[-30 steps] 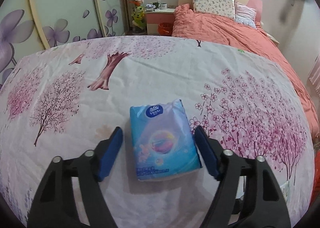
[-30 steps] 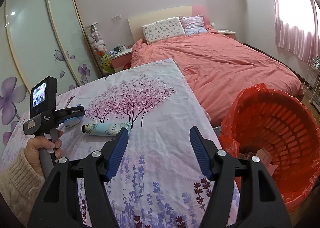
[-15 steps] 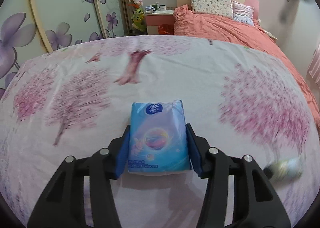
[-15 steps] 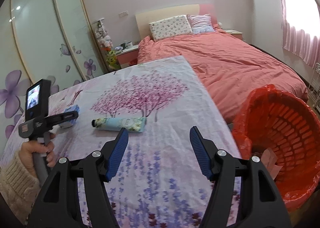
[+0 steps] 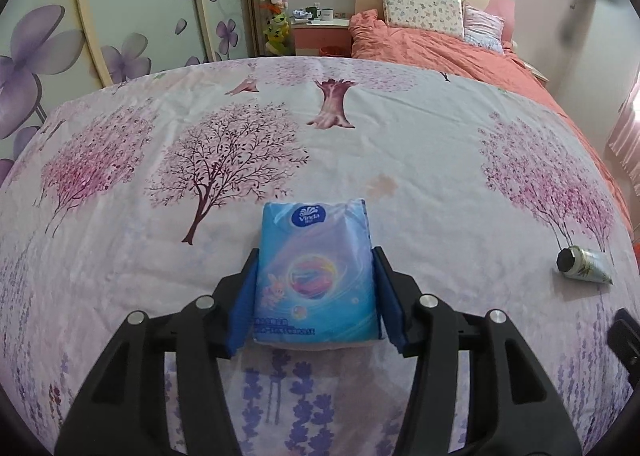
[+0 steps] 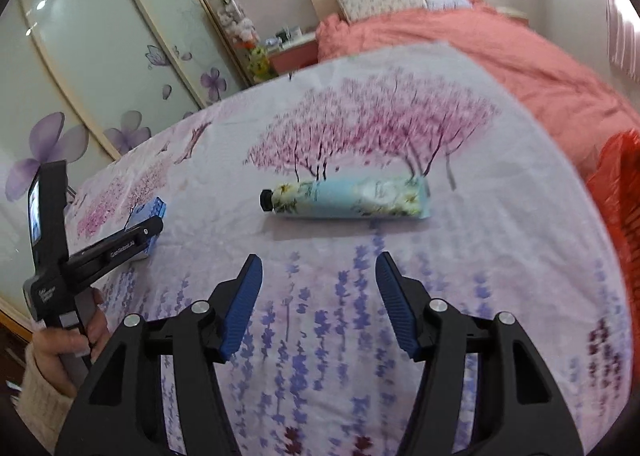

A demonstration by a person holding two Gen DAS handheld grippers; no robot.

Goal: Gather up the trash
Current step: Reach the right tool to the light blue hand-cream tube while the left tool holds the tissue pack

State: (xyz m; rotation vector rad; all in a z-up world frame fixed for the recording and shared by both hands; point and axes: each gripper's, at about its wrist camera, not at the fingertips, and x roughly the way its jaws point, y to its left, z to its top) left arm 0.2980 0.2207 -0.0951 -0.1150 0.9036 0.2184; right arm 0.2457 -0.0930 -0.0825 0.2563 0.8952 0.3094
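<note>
Your left gripper (image 5: 316,288) clamps the blue tissue pack (image 5: 316,276) at the centre of its view, over the flowered sheet (image 5: 400,144). Your right gripper (image 6: 318,284) is narrowing, nothing between its jaws; the cream tube (image 6: 348,198) lies at 12 o'clock ahead. Next, straddle the tube, and carry the pack to the red bin (image 6: 624,192) at 3 o'clock.

A blue plastic-wrapped pack of tissues (image 5: 316,276) with a rainbow-coloured swirl printed on it is held flat, logo end pointing away. A pale blue floral squeeze tube (image 6: 346,199) with a black cap lies on its side on the tree-patterned sheet (image 6: 500,256), cap pointing left in the right wrist view.
</note>
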